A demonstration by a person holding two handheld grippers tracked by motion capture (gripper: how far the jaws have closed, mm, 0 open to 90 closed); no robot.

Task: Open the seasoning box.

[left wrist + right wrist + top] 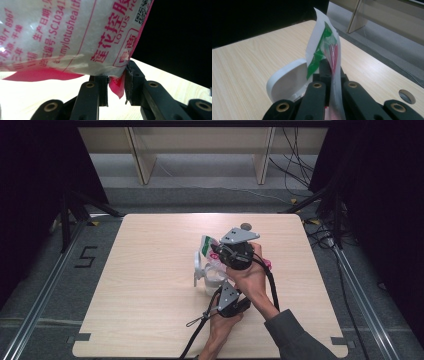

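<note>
Bag (207,245) held above table (150,320), right of centre. Right gripper (220,254) clamps bag's upper edge; left gripper (226,287), nearer to person, clamps bag's lower corner. White lidded container (202,275) on table under bag, lid (287,80) standing up, just left of right gripper. Round hole (245,226) in table behind grippers.

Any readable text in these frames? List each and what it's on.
"LOTUS": bag, pink print, left gripper view.
"SC10341": bag, same side, cut off at the picture's edge.
"mylotushealt": bag, part of a web address, ends cut off.
"8967": bag, upper left corner.
"莲花控股": bag, large pink characters.
"生产日期": bag, small pink line.
QR code and the other small characters on the bag: too small to read.
"5": floor mark left of the table.
</note>
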